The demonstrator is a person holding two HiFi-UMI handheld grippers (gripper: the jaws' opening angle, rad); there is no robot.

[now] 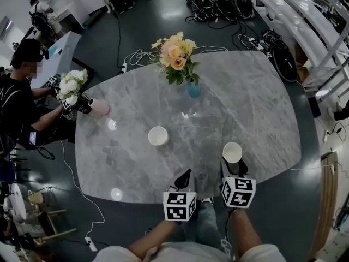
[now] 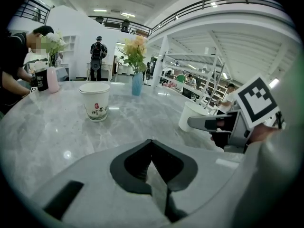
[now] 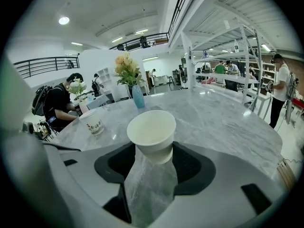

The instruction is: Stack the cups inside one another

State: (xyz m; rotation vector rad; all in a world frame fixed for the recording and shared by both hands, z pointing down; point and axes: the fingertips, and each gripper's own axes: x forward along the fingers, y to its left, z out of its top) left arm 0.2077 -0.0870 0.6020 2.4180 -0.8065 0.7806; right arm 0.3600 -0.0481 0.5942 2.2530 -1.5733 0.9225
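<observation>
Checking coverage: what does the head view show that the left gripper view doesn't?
Only the head view: the cables on the floor and the table's whole outline. Only the left gripper view: print on the standing cup's side, and the balcony railing. Both: that cup, the blue vase, the right hand-held gripper holding a second cup.

Left gripper jaws together, right gripper gripping cup

Held cup partly hidden behind right gripper. Other cup print too small to read. Seated person cut by frame edge.
</observation>
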